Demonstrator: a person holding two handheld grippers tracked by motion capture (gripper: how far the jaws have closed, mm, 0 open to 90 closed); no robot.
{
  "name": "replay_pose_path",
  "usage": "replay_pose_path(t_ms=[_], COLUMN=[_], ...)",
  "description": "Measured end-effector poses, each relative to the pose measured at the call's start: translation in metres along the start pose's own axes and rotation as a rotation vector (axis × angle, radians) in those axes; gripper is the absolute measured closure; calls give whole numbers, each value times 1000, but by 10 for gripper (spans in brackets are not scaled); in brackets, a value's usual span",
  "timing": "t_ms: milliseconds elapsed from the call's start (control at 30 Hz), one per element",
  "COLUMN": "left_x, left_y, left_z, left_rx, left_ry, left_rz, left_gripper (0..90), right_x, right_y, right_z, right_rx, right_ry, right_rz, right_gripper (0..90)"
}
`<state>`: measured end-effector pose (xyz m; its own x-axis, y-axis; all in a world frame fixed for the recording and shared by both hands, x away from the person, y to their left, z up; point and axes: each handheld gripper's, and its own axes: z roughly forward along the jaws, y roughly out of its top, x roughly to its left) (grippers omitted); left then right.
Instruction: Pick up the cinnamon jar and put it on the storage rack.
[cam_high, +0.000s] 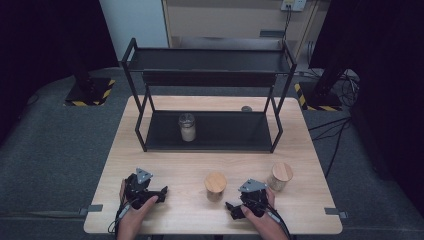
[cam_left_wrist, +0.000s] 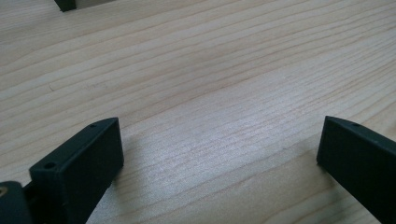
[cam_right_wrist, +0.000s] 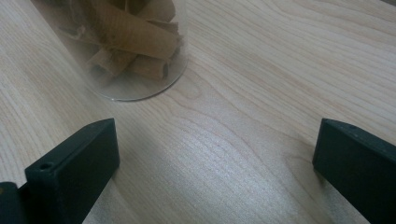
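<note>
Standing at twelve o'clock on the wooden table (cam_high: 165, 155), the black rack (cam_high: 207, 95) shelters a white-filled jar (cam_high: 187, 127), while a cork-lidded jar (cam_high: 215, 186) sits between the left gripper (cam_high: 159, 192) and right gripper (cam_high: 231, 210), both gaping wide, holding nothing.

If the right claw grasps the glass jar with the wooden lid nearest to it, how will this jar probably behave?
The jar has smooth, clear glass walls, so it may be slippery and breakable. It stands upright, taller than wide, so a high push could tip it. The brown rolls inside look light.
</note>
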<state>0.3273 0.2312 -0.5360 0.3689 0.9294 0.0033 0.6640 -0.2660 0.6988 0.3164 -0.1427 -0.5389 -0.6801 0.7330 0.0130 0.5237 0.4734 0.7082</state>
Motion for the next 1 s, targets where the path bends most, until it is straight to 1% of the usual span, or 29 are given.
replay_pose_path(t_ms=[167,233,267,400,500,633,733,900,1000], left_x=[1,1,1,1,1,1,2,3,3], left_y=[2,2,2,2,2,2,3,4,4], left_z=[1,2,2,2,2,2,3,4,4], left_rx=[0,0,-1,0,-1,0,-1,-1,-1], left_ry=[2,0,0,1,1,1,-3,-3,-2], left_rz=[-3,-2,-2,-2,-2,-2,0,0,0], left_gripper=[0,0,0,0,0,0,0,0,0], right_x=[2,3,4,11,13,15,19,25,26], right_y=[2,3,5,8,10,13,17,23,25], right_z=[1,0,0,-2,-5,-12,-18,-25,-26], right_rx=[7,18,20,32,30,35,23,14,18], right_ry=[-16,-20,-20,-24,-25,-24,-14,1,-5], right_rz=[12,12,7,-27,-26,-40,-45,-82,-93], right_gripper=[6,26,39,36,36,35,38,40,39])
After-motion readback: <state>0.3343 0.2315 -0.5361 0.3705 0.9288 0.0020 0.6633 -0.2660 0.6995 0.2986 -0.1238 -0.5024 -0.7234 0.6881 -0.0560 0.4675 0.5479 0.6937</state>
